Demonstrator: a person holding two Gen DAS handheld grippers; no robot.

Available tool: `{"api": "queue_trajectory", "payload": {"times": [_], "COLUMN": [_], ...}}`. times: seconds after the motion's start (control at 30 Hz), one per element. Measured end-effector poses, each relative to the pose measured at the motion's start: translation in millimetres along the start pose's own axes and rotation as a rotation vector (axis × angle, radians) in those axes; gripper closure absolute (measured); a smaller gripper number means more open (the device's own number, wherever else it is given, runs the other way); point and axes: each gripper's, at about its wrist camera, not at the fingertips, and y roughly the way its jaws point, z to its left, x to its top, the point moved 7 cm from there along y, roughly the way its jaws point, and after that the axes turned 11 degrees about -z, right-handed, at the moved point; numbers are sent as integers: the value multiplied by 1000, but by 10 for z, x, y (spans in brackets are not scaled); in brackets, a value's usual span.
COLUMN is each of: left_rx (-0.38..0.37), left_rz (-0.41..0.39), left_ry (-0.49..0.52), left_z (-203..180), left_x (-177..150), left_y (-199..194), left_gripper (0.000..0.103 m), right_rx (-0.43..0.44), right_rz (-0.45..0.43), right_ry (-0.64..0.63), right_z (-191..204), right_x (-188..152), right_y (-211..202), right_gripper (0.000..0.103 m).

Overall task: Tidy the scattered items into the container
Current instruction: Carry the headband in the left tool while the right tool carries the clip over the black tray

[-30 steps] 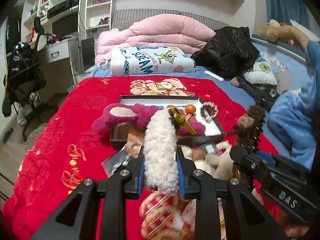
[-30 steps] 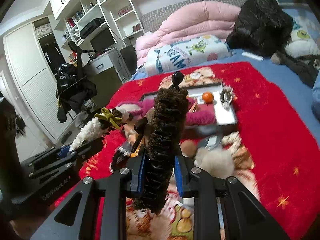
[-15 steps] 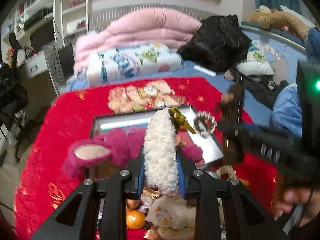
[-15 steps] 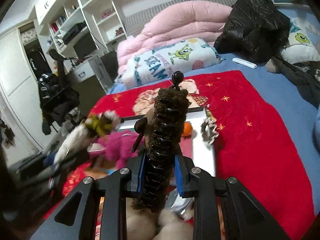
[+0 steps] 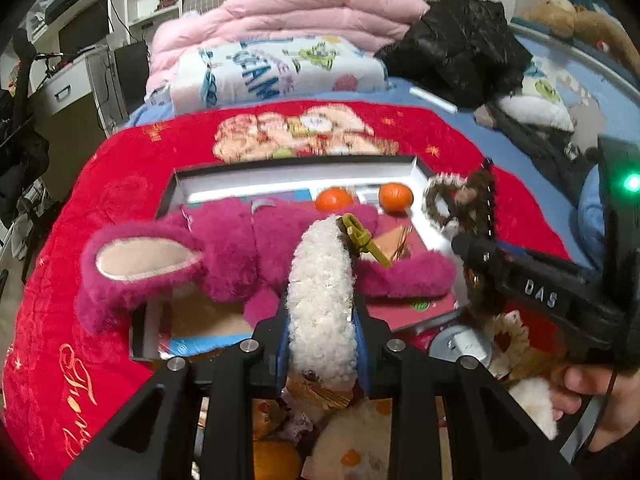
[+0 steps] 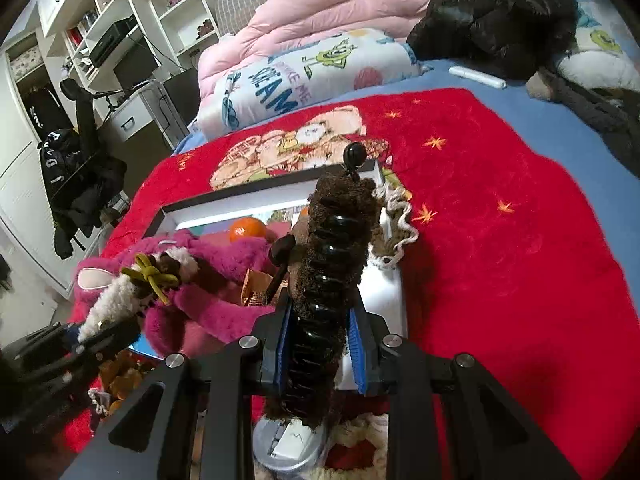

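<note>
1. the left gripper (image 5: 322, 320) is clamped on a white fleecy hair claw clip (image 5: 320, 280), blue pads pressed to its sides; an olive knotted bow (image 5: 362, 240) sits at the clip's far tip.
2. the right gripper (image 6: 320, 344) is clamped on a brown fuzzy hair claw clip (image 6: 332, 280), its black teeth facing the camera and a small black bead at its far end.
3. both clips hang over the near part of the container, a shallow black-rimmed tray (image 5: 280, 164) lying on the red blanket (image 6: 500, 240).
4. in the tray a magenta plush toy (image 5: 224, 252) sprawls across the near side, one pink-lined ear drooping past the left rim.
5. two small oranges (image 5: 396, 198) rest toward the tray's far right corner, beyond the plush.
6. a brown-and-cream scrunchie (image 6: 394, 232) is draped on the tray's right rim, just beside the brown clip's tip.
7. nearer than the tray, under the grippers, lie scattered items: a round silver tin (image 5: 460, 346), another orange (image 5: 276, 460), a cream scrunchie (image 5: 508, 336) and soft plush pieces, too cluttered to tell apart.
8. in the left wrist view the right gripper enters from the right with a bare hand (image 5: 600, 404) holding its handle.
9. beyond the blanket are a folded pink duvet (image 6: 340, 12), a cartoon-print pillow (image 6: 304, 76) and a black jacket (image 6: 492, 16) on the bed.
</note>
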Motion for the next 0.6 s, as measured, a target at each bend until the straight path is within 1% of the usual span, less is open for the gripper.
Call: {"api": "queue_trajectory", "payload": {"times": [0.1, 0.17, 0.33, 0.47, 0.6], "left_rx": [9, 10, 12, 13, 16], "left_rz": [29, 42, 41, 46, 58], "left_ry": [-2, 2, -11, -15, -37], "left_z": [17, 15, 31, 37, 46], "left_x": [-101, -142, -144, -145, -150], "left_y": [86, 112, 140, 180, 273], "left_gripper": [76, 76, 76, 76, 76], "right_rx": [-7, -18, -29, -73, -61], "right_rz": [-5, -6, -6, 1, 17], "right_ry": [3, -21, -16, -79, -34], "right_z": [-2, 25, 12, 7, -50], "right_x": [-28, -31, -2, 43, 22], "right_y": [58, 60, 60, 106, 188], "right_gripper": [79, 79, 79, 79, 79]}}
